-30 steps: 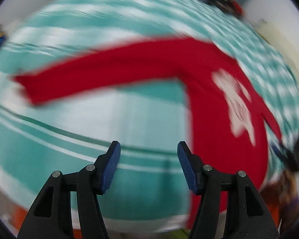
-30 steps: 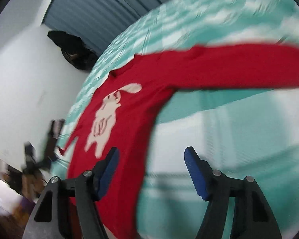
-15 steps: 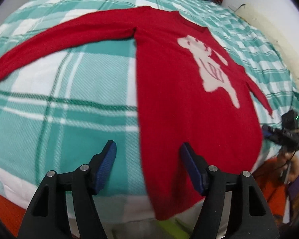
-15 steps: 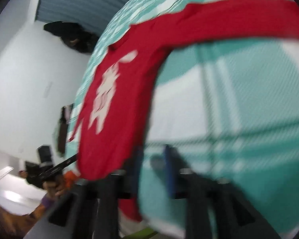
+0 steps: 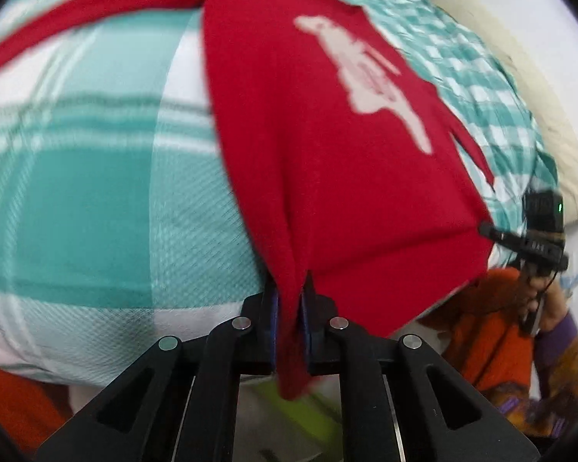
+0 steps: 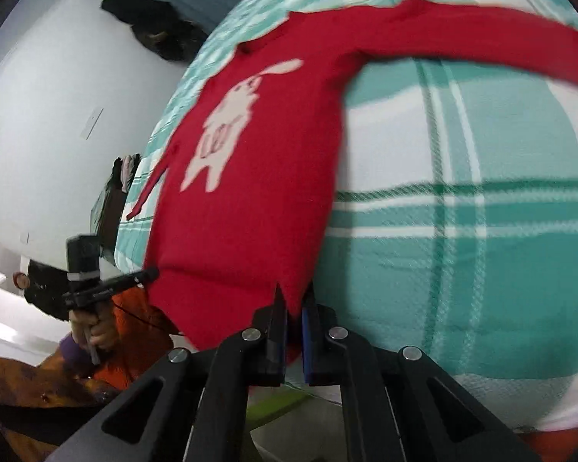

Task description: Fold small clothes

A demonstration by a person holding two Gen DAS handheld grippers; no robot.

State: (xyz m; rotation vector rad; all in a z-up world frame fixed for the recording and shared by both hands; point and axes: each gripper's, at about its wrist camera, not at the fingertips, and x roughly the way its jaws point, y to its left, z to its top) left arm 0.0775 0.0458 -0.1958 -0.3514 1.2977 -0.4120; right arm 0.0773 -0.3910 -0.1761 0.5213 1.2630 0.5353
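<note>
A small red sweater [image 5: 327, 146] with a white animal print lies face up on a teal and white plaid bedspread [image 5: 88, 177], sleeves spread out. My left gripper [image 5: 289, 308] is shut on the sweater's bottom hem at one corner. The sweater shows in the right wrist view [image 6: 258, 177] too, where my right gripper [image 6: 294, 308] is shut on the hem's other corner. Each gripper shows far off in the other's view: the right one [image 5: 535, 246] and the left one [image 6: 96, 288].
The bedspread [image 6: 481, 231] hangs over the bed's near edge. A cream pillow [image 5: 539, 115] lies at the far right. Dark clothes [image 6: 158, 34] sit by the white wall. The person's orange clothing [image 5: 493, 338] is beside the bed.
Both grippers were open above the bed; they have moved down to the sweater's bottom hem and closed on its two corners.
</note>
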